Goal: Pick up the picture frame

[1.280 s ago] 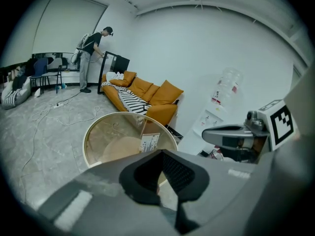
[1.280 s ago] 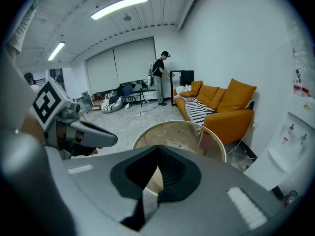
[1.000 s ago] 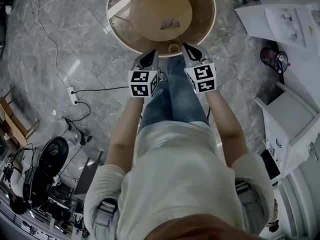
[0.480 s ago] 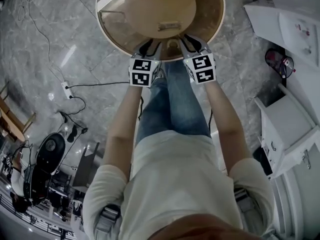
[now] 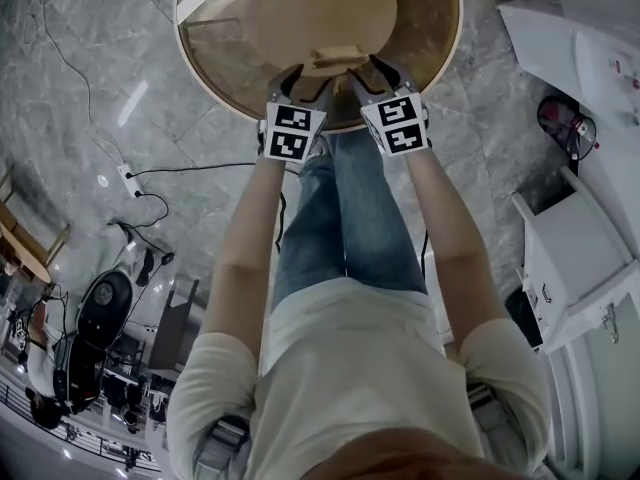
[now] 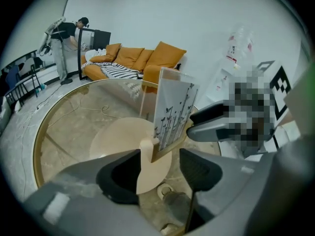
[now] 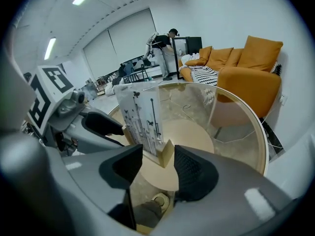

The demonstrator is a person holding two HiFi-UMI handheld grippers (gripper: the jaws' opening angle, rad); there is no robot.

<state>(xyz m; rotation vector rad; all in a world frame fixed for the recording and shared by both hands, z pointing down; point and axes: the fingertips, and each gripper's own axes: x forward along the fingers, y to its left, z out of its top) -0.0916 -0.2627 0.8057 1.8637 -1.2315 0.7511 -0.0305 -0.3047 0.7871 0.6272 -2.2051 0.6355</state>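
The round glass surface with a gold rim [image 5: 205,63] carries the picture frame [image 6: 172,112], a clear upright pane over a white card printed with black stems. It is slotted into a pale wooden base [image 5: 335,56] and stands near the person's edge. The left tongs [image 6: 160,157] and right tongs [image 7: 158,155] flank it, one at each end of the base. Both pairs of jaws have just been opening and stand wide apart, pressing on nothing. The approach looks nearly complete; closing on the frame and lifting it remain.
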